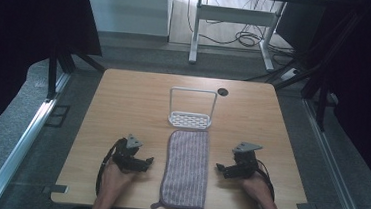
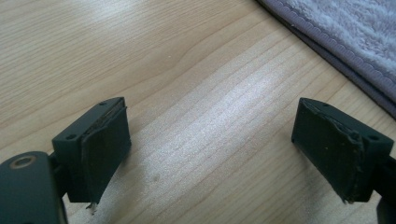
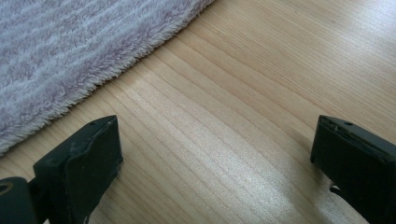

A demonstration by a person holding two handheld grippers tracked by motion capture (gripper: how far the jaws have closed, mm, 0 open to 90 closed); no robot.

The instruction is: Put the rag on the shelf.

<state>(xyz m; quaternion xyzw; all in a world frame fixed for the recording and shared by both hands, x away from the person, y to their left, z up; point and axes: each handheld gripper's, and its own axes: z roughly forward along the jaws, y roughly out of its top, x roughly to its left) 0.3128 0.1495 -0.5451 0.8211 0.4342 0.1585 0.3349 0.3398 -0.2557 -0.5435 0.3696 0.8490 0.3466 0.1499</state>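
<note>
A white wire rack (image 1: 190, 110) stands upright just above the middle of the frame on the pale wooden worktop (image 1: 123, 109). A small dark round hole (image 1: 223, 92) sits to its upper right. Beyond, at the top, a white desk frame (image 1: 229, 27) stands on the floor with tangled cables (image 1: 246, 38).

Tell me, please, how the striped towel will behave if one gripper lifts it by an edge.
The towel looks like soft, fluffy cloth lying flat, so it would probably droop and fold, not stay stiff. It seems light. Pushed sideways on the smooth wooden table, it may bunch up rather than slide whole.
</note>
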